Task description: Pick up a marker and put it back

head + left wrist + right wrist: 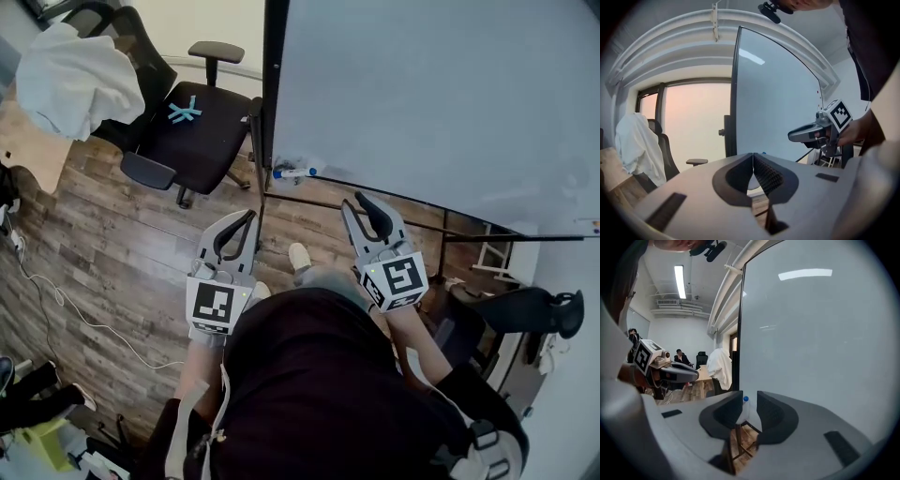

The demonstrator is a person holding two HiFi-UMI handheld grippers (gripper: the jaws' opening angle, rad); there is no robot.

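nearest the body, the left gripper (236,234) has its jaws pressed together with nothing in them. the right gripper (364,208) has its jaws apart and empty, lined up on the marker (295,172) but well short of it. farther out, the marker lies flat on the ledge at the whiteboard's (422,94) lower left corner, blue cap to the left i think. it's probably light, stiff, slick plastic, so i'd pinch mid-barrel, not the cap.
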